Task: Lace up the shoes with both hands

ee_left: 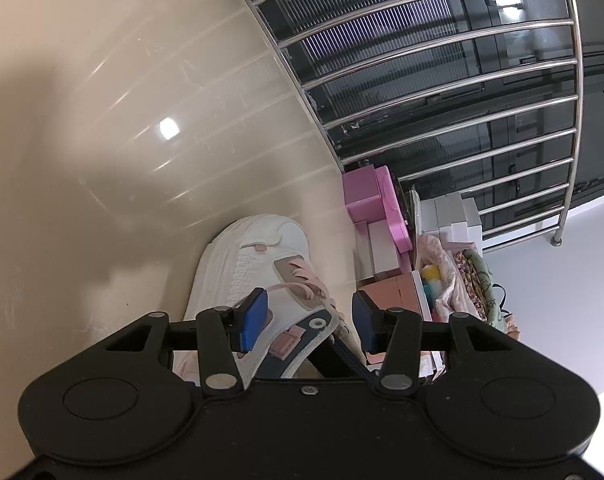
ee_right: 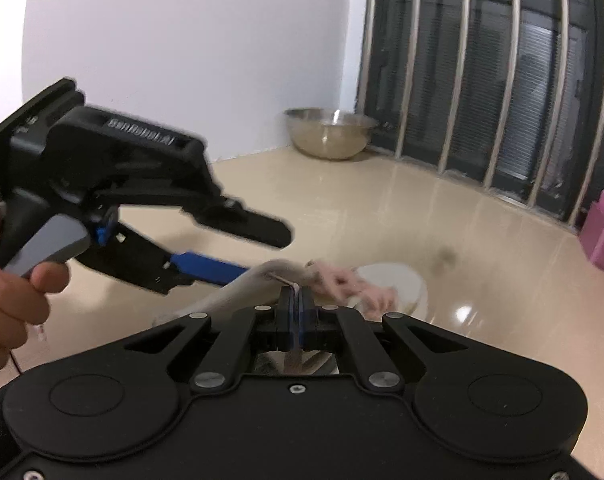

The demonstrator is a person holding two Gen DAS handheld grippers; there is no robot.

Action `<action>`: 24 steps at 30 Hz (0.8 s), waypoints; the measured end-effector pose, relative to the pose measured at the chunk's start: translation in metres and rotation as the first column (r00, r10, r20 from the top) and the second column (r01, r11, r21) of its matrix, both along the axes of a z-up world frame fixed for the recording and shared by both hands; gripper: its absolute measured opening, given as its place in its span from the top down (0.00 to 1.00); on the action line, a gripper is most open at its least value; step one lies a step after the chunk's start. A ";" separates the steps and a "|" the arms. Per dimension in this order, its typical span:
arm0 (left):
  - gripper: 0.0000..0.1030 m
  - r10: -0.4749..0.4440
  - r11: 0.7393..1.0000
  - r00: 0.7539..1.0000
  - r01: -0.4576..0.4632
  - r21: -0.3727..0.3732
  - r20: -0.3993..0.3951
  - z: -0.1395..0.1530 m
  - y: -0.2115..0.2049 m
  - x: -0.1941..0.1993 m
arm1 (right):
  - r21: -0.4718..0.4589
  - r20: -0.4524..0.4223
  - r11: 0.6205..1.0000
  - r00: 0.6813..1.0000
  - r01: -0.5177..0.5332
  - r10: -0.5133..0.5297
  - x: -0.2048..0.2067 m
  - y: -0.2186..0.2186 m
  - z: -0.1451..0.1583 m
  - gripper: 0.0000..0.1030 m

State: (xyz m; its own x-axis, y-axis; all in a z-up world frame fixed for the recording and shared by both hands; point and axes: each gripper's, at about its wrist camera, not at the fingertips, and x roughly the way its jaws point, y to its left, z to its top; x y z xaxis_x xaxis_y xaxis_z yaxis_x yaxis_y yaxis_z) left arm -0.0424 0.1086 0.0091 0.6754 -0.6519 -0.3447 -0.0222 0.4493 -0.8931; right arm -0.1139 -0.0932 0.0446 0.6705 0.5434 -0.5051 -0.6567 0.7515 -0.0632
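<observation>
Steel bowl [ee_right: 330,133] sitting by window bars. Left gripper [ee_left: 310,320] gaping half-open astride white-pink sneaker [ee_left: 257,280]; right gripper [ee_right: 295,300] pinching pink lace [ee_right: 289,283].

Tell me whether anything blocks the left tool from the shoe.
Nothing visible does. The left tool stands open directly over the shoe, with the shoe's eyelet flap between its fingers. The right tool is shut on the pink lace, off to the side.
</observation>
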 end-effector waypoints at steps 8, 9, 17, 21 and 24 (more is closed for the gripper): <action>0.55 0.002 1.000 1.000 -0.002 -0.001 0.002 0.000 0.000 -0.002 | 0.017 -0.004 0.996 0.996 0.091 -0.091 -0.004 0.004 -0.002 1.00; 0.55 0.003 1.000 1.000 -0.003 -0.003 0.002 0.000 0.000 -0.002 | 0.015 0.000 0.993 0.994 0.114 -0.114 -0.006 0.006 -0.002 0.99; 0.55 0.002 1.000 1.000 -0.002 -0.005 0.004 0.000 -0.001 -0.002 | 0.006 0.011 0.987 0.987 0.162 -0.162 -0.011 0.015 -0.003 0.99; 0.55 0.008 1.000 1.000 -0.008 -0.011 0.005 0.000 -0.001 -0.003 | -0.064 0.066 0.982 0.983 0.175 -0.171 -0.015 0.024 -0.001 0.99; 0.55 0.009 1.000 1.000 -0.009 -0.009 0.006 0.000 -0.002 -0.003 | -0.074 0.057 0.979 0.981 0.190 -0.186 -0.013 0.028 0.000 0.99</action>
